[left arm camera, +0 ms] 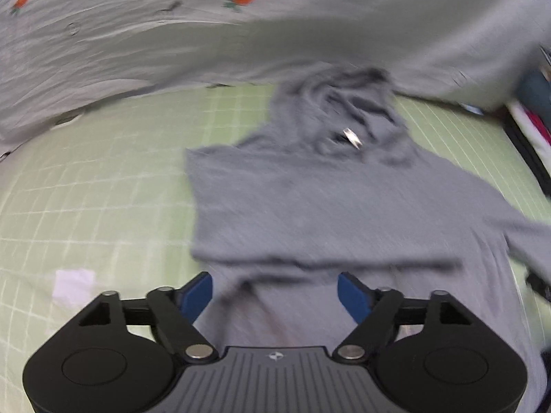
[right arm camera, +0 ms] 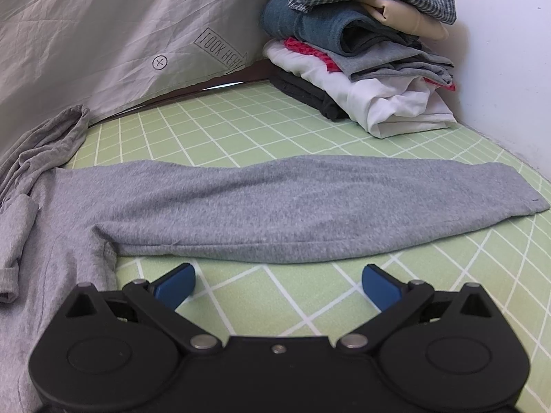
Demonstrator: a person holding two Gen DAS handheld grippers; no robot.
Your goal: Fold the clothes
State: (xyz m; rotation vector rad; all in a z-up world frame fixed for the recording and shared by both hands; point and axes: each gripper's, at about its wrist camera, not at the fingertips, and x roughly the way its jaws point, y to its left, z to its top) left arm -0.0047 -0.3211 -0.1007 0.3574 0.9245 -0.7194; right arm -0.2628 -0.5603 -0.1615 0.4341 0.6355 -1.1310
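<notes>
Left tongs (left arm camera: 274,287) spread wide, nothing pinched; the grey hoodie (left arm camera: 310,199) lies flat right under and ahead of them, hood (left arm camera: 347,103) bunched at the far end, and the fabric passes beneath the gap without touching either blue pad (left arm camera: 198,294). That view is blurred. Right tongs (right arm camera: 278,284) also wide and empty, over bare green checked sheet (right arm camera: 241,117); the hoodie's sleeve (right arm camera: 310,203) stretches out sideways just ahead of the tips, its cuff to the right, the body off to the left. Past the sleeve, a stack of folded clothes (right arm camera: 358,51) sits in the corner by the white wall (right arm camera: 499,51). A grey printed cover (right arm camera: 120,34) slopes down behind the hoodie.
</notes>
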